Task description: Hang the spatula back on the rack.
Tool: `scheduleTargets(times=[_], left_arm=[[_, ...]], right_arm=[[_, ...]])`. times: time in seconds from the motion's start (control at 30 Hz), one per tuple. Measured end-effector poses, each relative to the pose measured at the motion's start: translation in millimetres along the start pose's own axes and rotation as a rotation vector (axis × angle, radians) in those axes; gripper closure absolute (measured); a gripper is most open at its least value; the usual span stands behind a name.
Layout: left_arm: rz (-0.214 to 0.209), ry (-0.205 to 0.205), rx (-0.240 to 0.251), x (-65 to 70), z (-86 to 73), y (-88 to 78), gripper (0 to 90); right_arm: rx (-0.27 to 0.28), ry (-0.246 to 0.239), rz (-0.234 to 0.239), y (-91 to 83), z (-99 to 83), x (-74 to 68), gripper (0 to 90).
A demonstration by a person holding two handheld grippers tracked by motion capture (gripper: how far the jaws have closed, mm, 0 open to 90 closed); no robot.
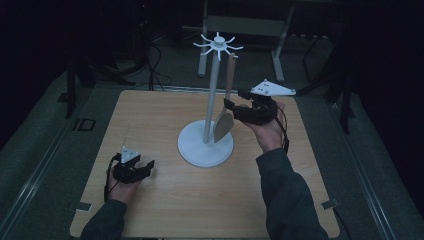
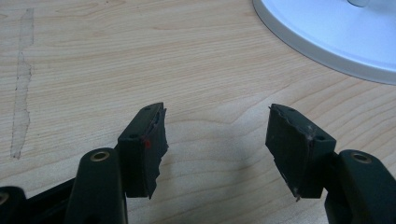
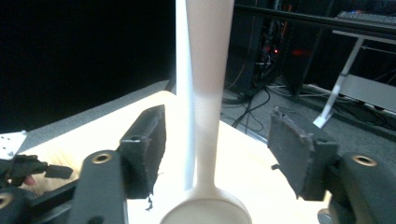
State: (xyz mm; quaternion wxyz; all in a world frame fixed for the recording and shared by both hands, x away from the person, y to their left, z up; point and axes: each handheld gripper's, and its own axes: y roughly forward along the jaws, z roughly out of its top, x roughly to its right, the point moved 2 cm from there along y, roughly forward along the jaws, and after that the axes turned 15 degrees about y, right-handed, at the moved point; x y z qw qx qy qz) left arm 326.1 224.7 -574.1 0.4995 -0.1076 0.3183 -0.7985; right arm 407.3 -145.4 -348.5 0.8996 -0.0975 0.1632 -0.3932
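A white stand (image 1: 210,95) with a round base (image 1: 200,150) and hook arms on top rises mid-table. A wooden spatula (image 1: 226,107) hangs from one hook, blade down. My right gripper (image 1: 231,106) is open at the spatula, level with where handle meets blade. In the right gripper view the spatula handle (image 3: 209,93) runs upright between the spread jaws, touching neither, with the stand's pole (image 3: 184,93) behind it. My left gripper (image 1: 148,167) rests low at the table's front left, open over bare wood. The left gripper view has the stand's base (image 2: 336,32) at upper right.
The wooden table (image 1: 150,120) has bare room left of the stand and along the front. Dark floor, cables and a metal frame (image 1: 245,30) lie beyond the far edge. A faint scuff line (image 2: 21,93) marks the wood.
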Motion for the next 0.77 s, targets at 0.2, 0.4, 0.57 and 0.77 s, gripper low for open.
scheduleTargets(times=[0.2,0.4,0.57,0.77], left_arm=[[0.002,0.000,0.003,-0.3,-0.2,-0.4,38.1],[0.001,0.004,0.003,0.0,0.5,0.4,38.1],[0.000,0.004,0.003,0.9,0.9,1.7,38.1],[0.002,0.000,0.007,-0.4,0.9,0.9,38.1]], right_arm=[[0.002,-0.003,-0.011,-6.9,-8.5,1.5,30.4],[-0.025,-0.007,-0.043,-15.7,-22.2,5.2,28.3],[-0.057,0.002,-0.080,-23.5,-39.1,17.1,28.0],[-0.149,0.031,-0.163,-30.5,-72.8,39.5,28.0]])
